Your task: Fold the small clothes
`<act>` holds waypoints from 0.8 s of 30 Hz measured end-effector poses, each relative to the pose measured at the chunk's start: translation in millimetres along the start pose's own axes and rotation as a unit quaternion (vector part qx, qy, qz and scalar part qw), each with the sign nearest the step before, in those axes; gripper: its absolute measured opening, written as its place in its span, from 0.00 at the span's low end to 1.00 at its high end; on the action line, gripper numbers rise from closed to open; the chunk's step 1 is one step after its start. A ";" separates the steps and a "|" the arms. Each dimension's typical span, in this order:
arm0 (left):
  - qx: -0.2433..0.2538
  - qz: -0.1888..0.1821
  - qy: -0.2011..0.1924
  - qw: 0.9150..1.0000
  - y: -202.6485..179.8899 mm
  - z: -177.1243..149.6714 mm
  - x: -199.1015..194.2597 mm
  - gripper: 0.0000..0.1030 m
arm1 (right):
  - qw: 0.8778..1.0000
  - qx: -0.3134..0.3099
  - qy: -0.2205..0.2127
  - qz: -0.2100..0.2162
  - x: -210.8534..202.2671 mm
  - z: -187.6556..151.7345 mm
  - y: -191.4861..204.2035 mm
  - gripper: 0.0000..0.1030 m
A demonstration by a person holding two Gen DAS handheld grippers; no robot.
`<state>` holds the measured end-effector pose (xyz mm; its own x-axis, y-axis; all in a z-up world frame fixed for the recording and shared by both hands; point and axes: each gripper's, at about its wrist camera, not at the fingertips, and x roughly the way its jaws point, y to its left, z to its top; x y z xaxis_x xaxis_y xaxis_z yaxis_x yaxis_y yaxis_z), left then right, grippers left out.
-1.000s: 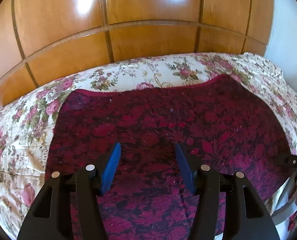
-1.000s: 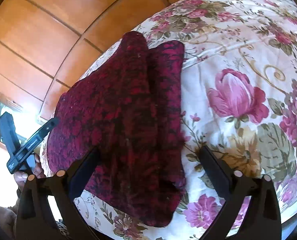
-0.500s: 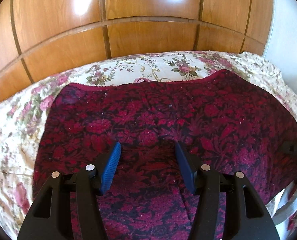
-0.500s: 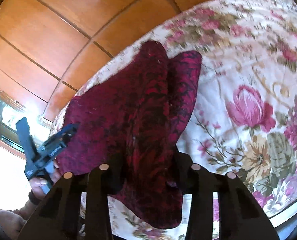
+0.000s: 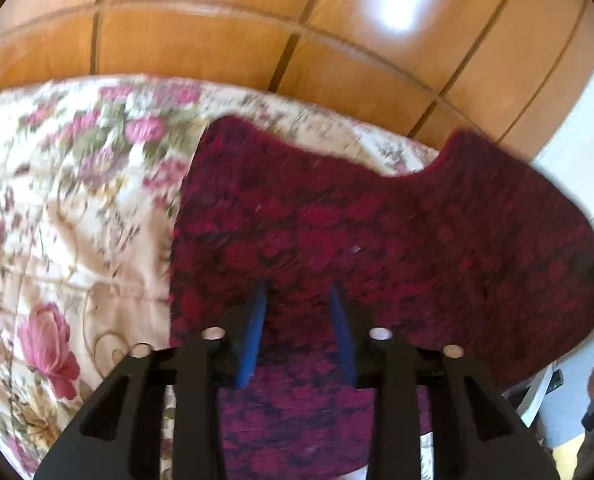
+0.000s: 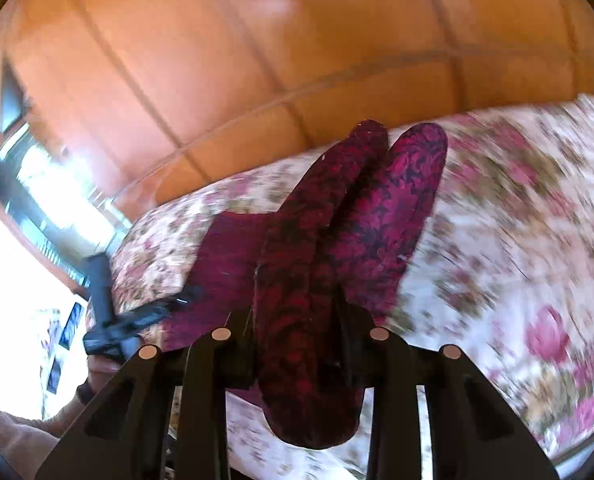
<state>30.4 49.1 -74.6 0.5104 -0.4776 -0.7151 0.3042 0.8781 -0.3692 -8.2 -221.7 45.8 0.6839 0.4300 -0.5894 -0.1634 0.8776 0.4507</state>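
Dark red patterned garment (image 5: 397,220) lies on the floral bed (image 5: 69,208), right end lifted and bunched; right gripper (image 6: 297,316) has its fingers clamped on that bunched fold (image 6: 309,280); left gripper (image 5: 297,304) sits at the near edge, blue fingers (image 5: 253,332) narrowed with cloth between them, firm grip can't be told; wooden wardrobe (image 5: 257,28) behind the bed.
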 end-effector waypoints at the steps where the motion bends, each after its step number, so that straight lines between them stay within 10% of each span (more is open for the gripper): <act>1: -0.001 -0.003 -0.001 1.000 1.9 -1.4 1.3 0.29 | 1.000 -0.020 0.002 0.008 7.1 4.5 17.7 0.27; 12: -0.151 -0.111 -0.053 0.981 92.9 4.0 -47.3 0.29 | 0.974 -0.200 0.098 0.050 130.7 -32.7 153.6 0.25; 24: -0.105 -0.178 -0.029 0.978 83.0 27.8 -60.0 0.39 | 0.938 -0.337 0.076 0.001 168.7 -82.5 179.1 0.26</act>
<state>47.5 149.8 -45.9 0.4483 -0.7500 -0.4863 0.3022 0.6392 -0.7072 19.3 25.6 -28.3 0.5815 0.4125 -0.7012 -0.6127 0.7891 -0.0439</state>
